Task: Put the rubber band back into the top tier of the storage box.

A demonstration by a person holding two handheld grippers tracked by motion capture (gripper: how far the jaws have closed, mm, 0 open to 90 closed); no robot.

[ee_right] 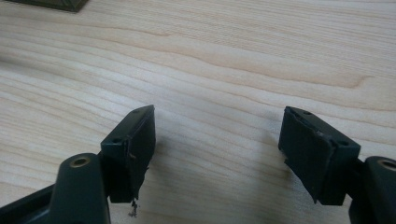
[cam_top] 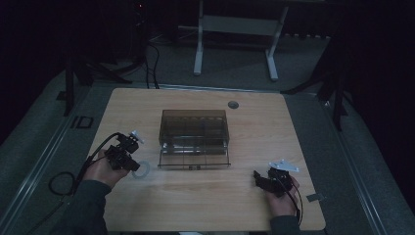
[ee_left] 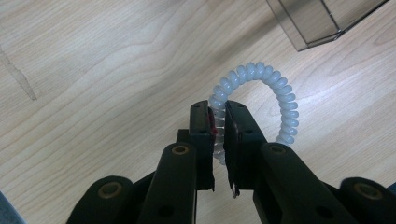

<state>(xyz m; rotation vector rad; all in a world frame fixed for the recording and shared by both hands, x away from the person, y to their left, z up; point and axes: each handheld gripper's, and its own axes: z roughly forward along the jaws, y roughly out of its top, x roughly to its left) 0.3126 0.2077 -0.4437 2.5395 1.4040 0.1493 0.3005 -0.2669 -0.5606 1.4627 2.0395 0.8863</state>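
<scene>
A light wooden table (cam_top: 210, 205) is seen from above in a dim room, with a white desk frame (cam_top: 237, 36) standing on the grey floor beyond its far edge. At the table's middle, a smoky transparent drawer box (cam_top: 194, 128) is set, its shallow drawer (cam_top: 195, 159) pulled out toward the person's side. A small grey round cap (cam_top: 233, 104) is set into the tabletop behind the box. The left gripper (cam_top: 133, 164) is held in the person's left hand (cam_top: 103, 169) near the drawer's left front corner, and a black cable (cam_top: 63, 182) is trailed from it off the table's left edge. In the left gripper view, its jaws are drawn narrow and clamped on a white coiled hair tie (ee_left: 268, 95), the rest of the ring lying against the wood just beside the box's corner. The right gripper (cam_top: 263, 180) is held in the right hand (cam_top: 283, 198) near the table's right front, well apart from the box. In the right gripper view, its jaws are spread wide over bare wood, with nothing between them.
</scene>
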